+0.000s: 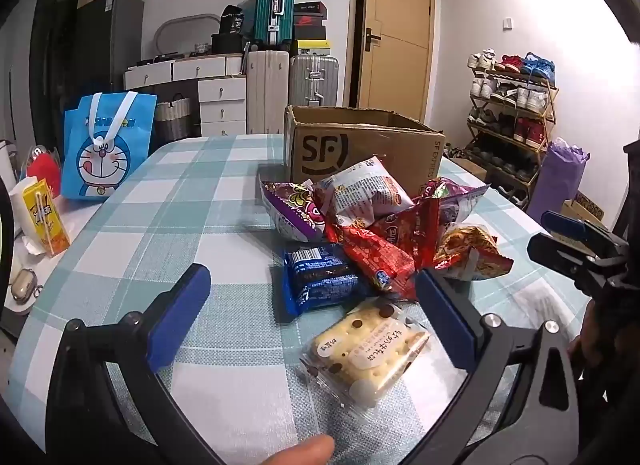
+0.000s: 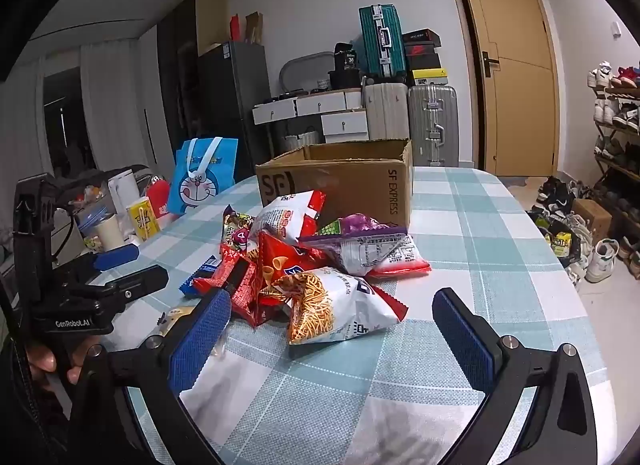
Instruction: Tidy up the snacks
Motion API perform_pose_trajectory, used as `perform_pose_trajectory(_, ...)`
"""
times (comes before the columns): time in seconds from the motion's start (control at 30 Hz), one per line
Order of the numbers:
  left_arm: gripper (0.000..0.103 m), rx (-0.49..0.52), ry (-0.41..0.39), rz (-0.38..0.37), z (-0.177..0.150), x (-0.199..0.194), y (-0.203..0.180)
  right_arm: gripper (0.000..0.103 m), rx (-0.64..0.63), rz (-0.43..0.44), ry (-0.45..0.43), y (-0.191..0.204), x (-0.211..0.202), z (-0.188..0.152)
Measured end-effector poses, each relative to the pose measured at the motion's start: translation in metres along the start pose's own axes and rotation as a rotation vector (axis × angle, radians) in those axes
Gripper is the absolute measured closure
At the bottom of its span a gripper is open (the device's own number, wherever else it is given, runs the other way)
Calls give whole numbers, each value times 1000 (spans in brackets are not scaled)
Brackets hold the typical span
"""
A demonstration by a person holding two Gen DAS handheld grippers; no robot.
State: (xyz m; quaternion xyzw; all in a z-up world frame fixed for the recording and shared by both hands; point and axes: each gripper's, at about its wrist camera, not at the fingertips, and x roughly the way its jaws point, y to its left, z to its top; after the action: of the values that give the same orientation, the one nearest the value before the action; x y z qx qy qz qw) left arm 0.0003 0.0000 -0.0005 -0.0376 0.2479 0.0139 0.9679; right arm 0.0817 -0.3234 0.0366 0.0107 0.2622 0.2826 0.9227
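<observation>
— On the far left edge of the checked tablecloth, what stands there?

— A yellow drink carton, then a blue cartoon tote bag upright behind it. Something red sits between them; I cannot tell what.

— And the left gripper?

— Its blue pads are spread wide, holding nothing. Between them lies a clear-wrapped cookie pack, near the right-hand pad; whether they touch is hard to say. A blue wafer packet lies just beyond it.

— Where are the rest of the snacks?

— Heaped in a snack pile mid-table, bags overlapping: purple, white, red. Right behind it stands an open cardboard box, marked SF.

— Anything blocking the way?

— From the right wrist view, a noodle-snack bag lies at the near side of the pile, ahead of the right gripper. That gripper is also wide apart and empty.

— Further right?

— A shoe rack by the wall, off the table.
</observation>
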Motion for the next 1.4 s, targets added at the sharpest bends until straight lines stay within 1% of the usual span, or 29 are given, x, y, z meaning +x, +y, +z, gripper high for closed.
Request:
perform_pose_trajectory(0.2, 1, 18, -2, 9, 0, 0, -3, 0, -11, -1, -5, 0, 1, 0)
perform_pose_trajectory(0.43, 1, 19, 0, 7, 0, 0, -2, 0, -9, 4, -9, -4, -3, 0)
perform_pose_trajectory(0.47, 1, 19, 1, 6, 0, 0, -2, 0, -17, -2, -6, 1, 1, -2)
perform_pose_trajectory(0.67, 1, 20, 1, 5, -4, 1, -7, 0, -18, 0, -4, 1, 2, -2)
perform_pose_trajectory(1.4, 1, 23, 6, 6, -3, 3, -7, 0, -22, 1, -1, 3, 2, -1)
